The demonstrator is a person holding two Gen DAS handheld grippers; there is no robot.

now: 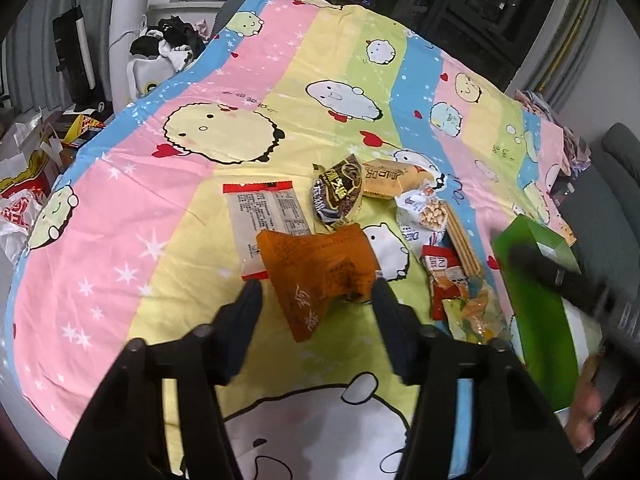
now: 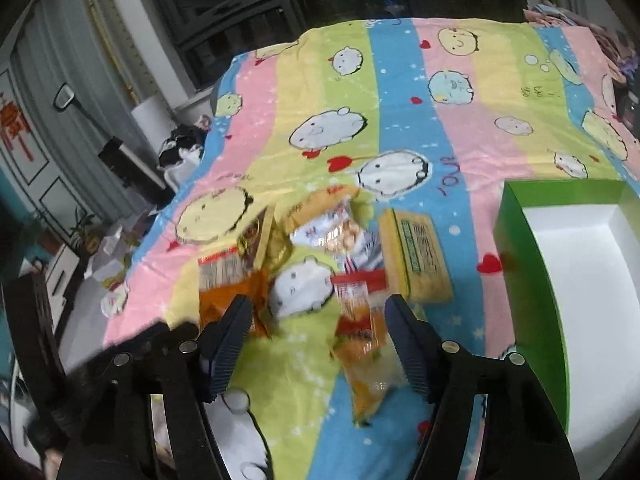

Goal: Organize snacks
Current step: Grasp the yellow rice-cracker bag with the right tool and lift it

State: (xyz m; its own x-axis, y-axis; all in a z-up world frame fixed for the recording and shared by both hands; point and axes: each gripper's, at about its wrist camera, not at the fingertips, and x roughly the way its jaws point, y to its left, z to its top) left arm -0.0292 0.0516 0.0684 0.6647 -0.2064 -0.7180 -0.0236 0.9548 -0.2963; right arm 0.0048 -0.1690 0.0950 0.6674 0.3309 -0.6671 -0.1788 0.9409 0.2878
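A crumpled orange snack packet [image 1: 320,276] sits between the fingers of my left gripper [image 1: 316,308], pinched at both sides and raised over the bedspread. In the right wrist view, a clear packet with orange contents and a red top [image 2: 360,340] lies on the bed under my right gripper [image 2: 320,324]. It is against the right finger, with a wide gap to the left one. The green box [image 2: 532,280] with a bare white inside stands at the right. A blurred dark part of the right gripper [image 1: 560,276] shows over that box [image 1: 536,312].
Several more snacks lie in a cluster on the cartoon bedspread [image 1: 160,200]: a white-and-red packet [image 1: 264,212], a dark brown one [image 1: 340,196], a tan one [image 1: 388,184], a wafer pack [image 1: 464,240] and a yellow packet [image 2: 416,260]. Clutter lies on the floor [image 1: 40,168] left of the bed.
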